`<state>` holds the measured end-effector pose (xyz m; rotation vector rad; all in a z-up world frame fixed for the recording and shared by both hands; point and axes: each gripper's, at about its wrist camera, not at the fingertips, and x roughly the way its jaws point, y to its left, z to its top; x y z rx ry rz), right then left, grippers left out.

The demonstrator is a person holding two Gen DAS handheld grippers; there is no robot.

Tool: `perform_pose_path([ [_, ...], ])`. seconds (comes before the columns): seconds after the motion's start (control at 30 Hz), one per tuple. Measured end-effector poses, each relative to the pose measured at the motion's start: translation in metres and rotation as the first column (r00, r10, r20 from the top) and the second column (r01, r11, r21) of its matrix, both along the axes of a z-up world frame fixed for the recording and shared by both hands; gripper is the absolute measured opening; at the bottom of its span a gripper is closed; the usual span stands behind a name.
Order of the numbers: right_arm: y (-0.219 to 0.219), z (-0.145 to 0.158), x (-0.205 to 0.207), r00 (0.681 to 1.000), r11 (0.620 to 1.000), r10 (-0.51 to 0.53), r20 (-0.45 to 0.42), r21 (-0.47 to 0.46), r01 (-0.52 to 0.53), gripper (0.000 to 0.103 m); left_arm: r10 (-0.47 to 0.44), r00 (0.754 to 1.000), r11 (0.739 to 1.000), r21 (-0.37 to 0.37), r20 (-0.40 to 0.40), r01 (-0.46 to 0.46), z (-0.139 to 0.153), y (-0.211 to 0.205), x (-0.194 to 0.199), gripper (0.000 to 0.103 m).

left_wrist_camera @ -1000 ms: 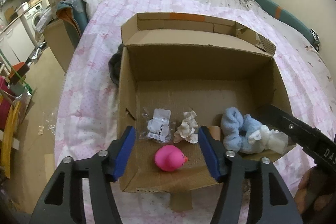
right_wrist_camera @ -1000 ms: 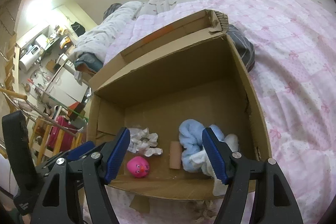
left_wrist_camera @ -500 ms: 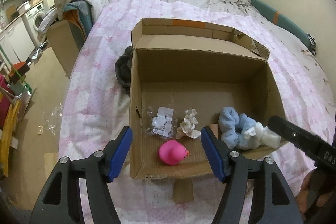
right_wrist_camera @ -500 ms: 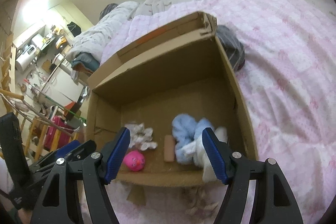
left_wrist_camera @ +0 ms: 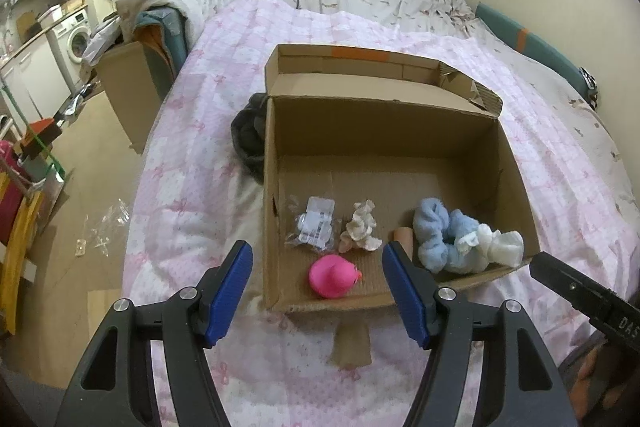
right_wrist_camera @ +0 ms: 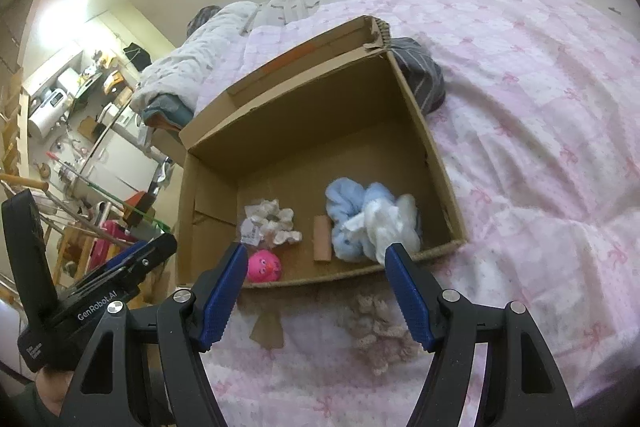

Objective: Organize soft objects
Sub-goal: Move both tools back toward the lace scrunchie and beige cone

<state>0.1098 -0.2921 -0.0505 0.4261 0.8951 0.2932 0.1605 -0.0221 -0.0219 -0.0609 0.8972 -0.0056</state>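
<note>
- Left wrist view: the bed (left_wrist_camera: 208, 131) under its pink quilt fills most of the scene, and more of it shows around the box than a second ago, since both hands have drawn back toward the near edge.
- The open cardboard box (left_wrist_camera: 516, 187) sits on the quilt where it was, flaps up at the far side; it now looks smaller and farther off in both views.
- A dark bundle of cloth (left_wrist_camera: 246, 139) lies on the quilt against the box's far left outer wall.
- The left gripper (left_wrist_camera: 318, 293) hovers over the box's near edge, its blue pads spread apart with nothing between them. It is released, barely wider than before.
- The right gripper (right_wrist_camera: 314, 295) hangs over the quilt just short of the box, jaws wide and empty, unchanged in spread.
- Inside the box, along the near wall, the soft things lie as before: a light-blue fluffy bundle (left_wrist_camera: 438, 233) with a white sock (left_wrist_camera: 502, 247) touching it at the right.
- A beige crocheted piece (right_wrist_camera: 380, 331) lies on the quilt outside the box, newly uncovered below the right gripper.
- A cream crumpled cloth (left_wrist_camera: 362, 227) is mid-box, a clear packet with a label (left_wrist_camera: 314, 225) just left of it.
- The pink round toy (left_wrist_camera: 334, 275) rests nearest the front wall.
</note>
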Motion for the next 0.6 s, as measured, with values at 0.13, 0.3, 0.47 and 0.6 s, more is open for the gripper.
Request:
perform_pose_path([
  [0.13,-0.005,-0.002,-0.007,1.0,1.0,-0.017,-0.014,-0.007,0.017,0.075,0.019,1.0,1.0,-0.011,-0.003,-0.019,-0.001,0.004,-0.012,0.065],
  [0.3,-0.008,-0.003,-0.017,0.999,0.999,-0.031,-0.025,-0.01,0.031,0.075,0.033,0.999,0.999,-0.007,-0.011,-0.033,-0.005,0.008,-0.026,0.065],
  [0.47,-0.01,-0.005,-0.024,0.998,0.999,-0.04,-0.042,-0.005,0.04,0.075,0.058,0.998,0.998,0.007,0.024,-0.058,-0.008,0.013,-0.042,0.065],
  [0.6,-0.012,-0.014,-0.027,0.996,0.999,-0.049,-0.076,-0.009,0.049,0.075,0.083,0.997,0.996,0.02,0.011,-0.083,-0.015,0.017,-0.048,0.065],
])
